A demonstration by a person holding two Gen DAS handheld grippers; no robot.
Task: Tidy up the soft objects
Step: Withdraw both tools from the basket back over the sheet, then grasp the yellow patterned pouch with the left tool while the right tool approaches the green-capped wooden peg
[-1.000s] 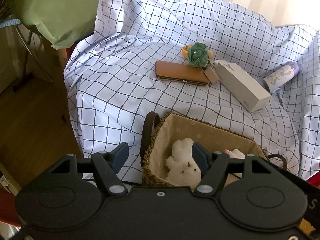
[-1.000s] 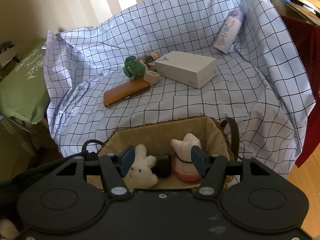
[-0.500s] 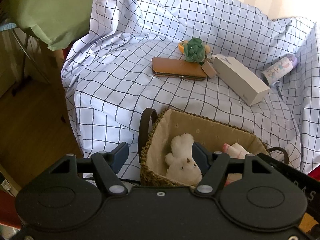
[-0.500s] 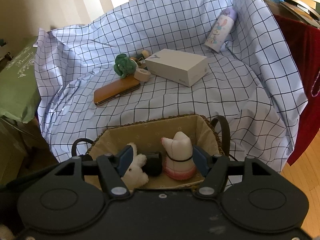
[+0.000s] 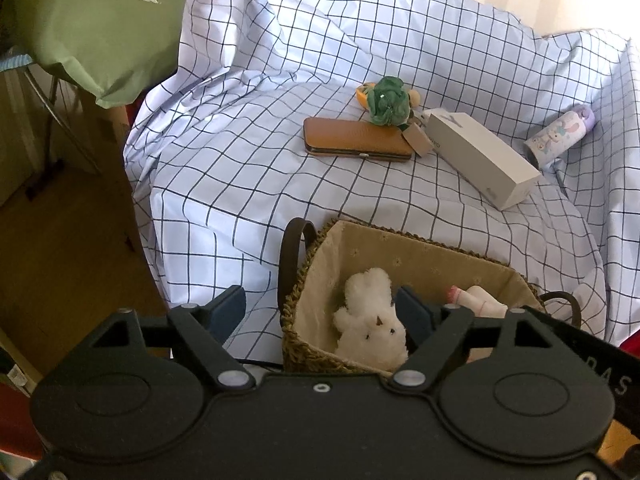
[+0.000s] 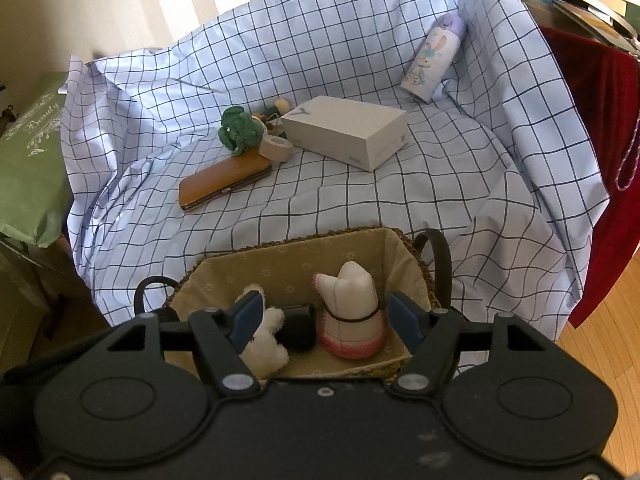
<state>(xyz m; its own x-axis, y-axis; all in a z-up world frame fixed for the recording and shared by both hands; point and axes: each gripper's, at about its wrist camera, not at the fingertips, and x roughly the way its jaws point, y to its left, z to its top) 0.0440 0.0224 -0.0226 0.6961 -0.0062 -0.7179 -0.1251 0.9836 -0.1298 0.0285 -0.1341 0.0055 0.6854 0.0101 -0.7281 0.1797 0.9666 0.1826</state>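
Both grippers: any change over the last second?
Left gripper and right gripper have just been opening; neither grips anything. The white plush and pink-and-white plush lie in the basket as before. Wallet, box and bottle unmoved.

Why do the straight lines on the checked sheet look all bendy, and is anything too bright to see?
Left wrist view: the fisheye lens bows the checked sheet lines, and creases add more; the top right corner is washed out by daylight. Right wrist view: same bending, a pale striped glow behind the sheet; the white box stays sharp.

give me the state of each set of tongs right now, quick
left tongs: open, just been widening, holding nothing.
right tongs: open, just been widening, holding nothing.
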